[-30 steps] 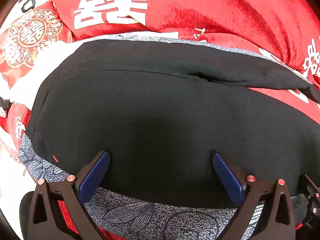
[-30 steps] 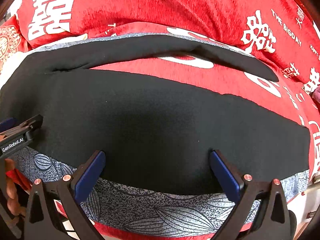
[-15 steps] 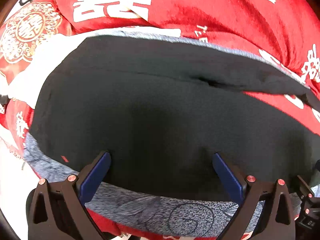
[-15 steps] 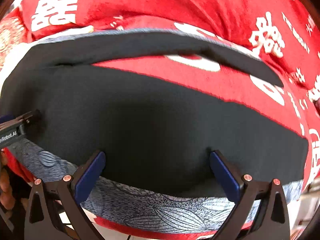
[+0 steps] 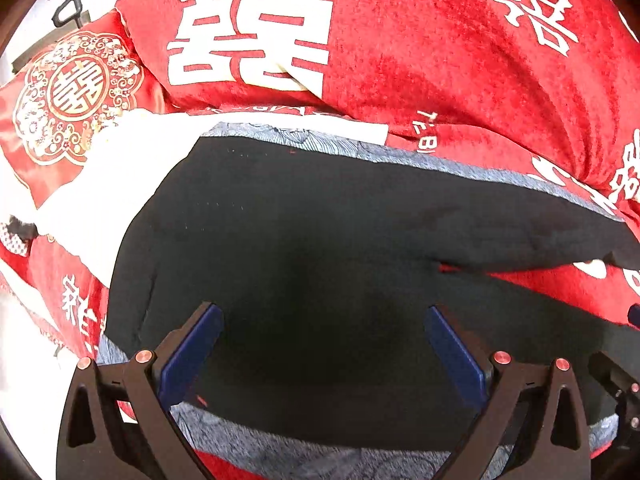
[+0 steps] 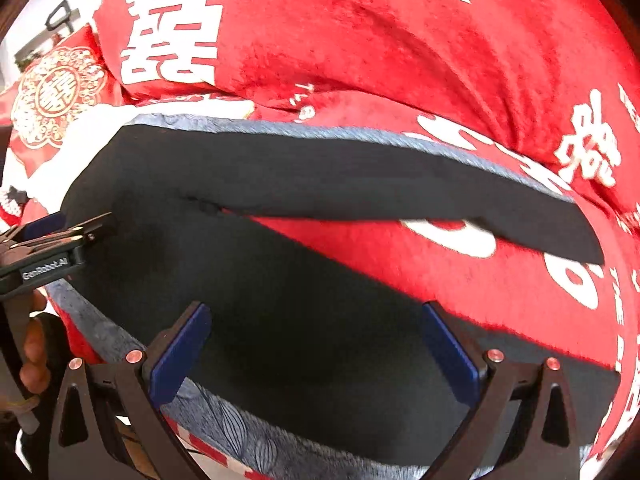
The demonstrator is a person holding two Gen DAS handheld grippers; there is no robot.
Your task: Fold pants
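Note:
Black pants point(image 5: 320, 248) lie spread flat on a bed, waist end to the left, two legs splayed apart to the right with red bedding between them point(image 6: 460, 280). My left gripper point(image 5: 324, 344) is open and empty, hovering over the near part of the pants by the waist end. My right gripper point(image 6: 316, 340) is open and empty over the near leg point(image 6: 320, 292). The far leg point(image 6: 360, 184) runs toward the right. The left gripper also shows in the right wrist view point(image 6: 60, 240), at the left edge.
A grey-blue patterned sheet point(image 5: 280, 452) lies under the pants, its edge showing near and far. A bulky red quilt with white characters point(image 5: 400, 48) rises behind. A red embroidered pillow point(image 5: 72, 96) and white cloth point(image 5: 100, 184) lie at the left.
Both grippers have moved forward over the pants and tipped up, so more of the quilt and pillow shows. Both stay open. The pants have not moved.

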